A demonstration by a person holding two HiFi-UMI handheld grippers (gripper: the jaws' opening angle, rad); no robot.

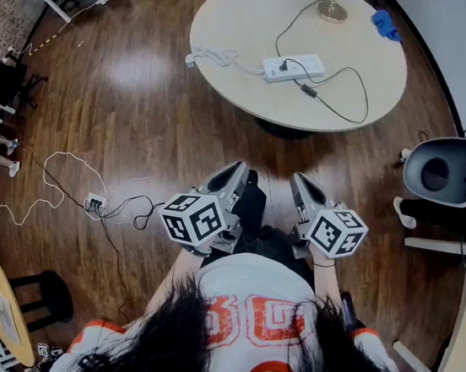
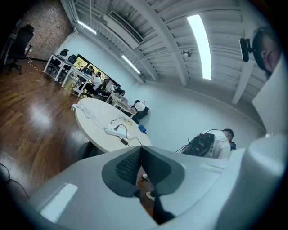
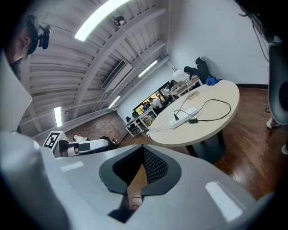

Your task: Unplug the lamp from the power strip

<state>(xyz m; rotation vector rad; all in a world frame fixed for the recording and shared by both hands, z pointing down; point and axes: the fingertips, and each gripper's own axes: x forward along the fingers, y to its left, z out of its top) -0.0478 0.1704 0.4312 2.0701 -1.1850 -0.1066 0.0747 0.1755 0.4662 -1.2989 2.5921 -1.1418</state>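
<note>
- The left claw (image 1: 237, 168) is sitting clenched, pads pressing together on nothing; the right claw (image 1: 298, 181) is doing the same at its three o'clock, both hovering in front of the person's chest and pointing slightly down.
- Both are hanging over bare floor, well apart from the round tabletop (image 1: 238, 20) lying at twelve o'clock.
- On it the power strip (image 1: 294, 67) is resting, with the lamp (image 1: 332, 12) standing at the strip's one o'clock.
- The lamp's black cord (image 1: 280, 32) is curving down to a plug (image 1: 284, 63) sitting in the strip's nine o'clock end; a black adapter (image 1: 309, 90) is lying just beside the strip at five o'clock.
- As I judge it, the approach is only beginning, so both claws should be opening on the way in.
- One claw should be pinning the strip down while the other is nipping the plug's body, not the cord, and drawing it straight out; tugging crookedly risks dragging the strip along.
</note>
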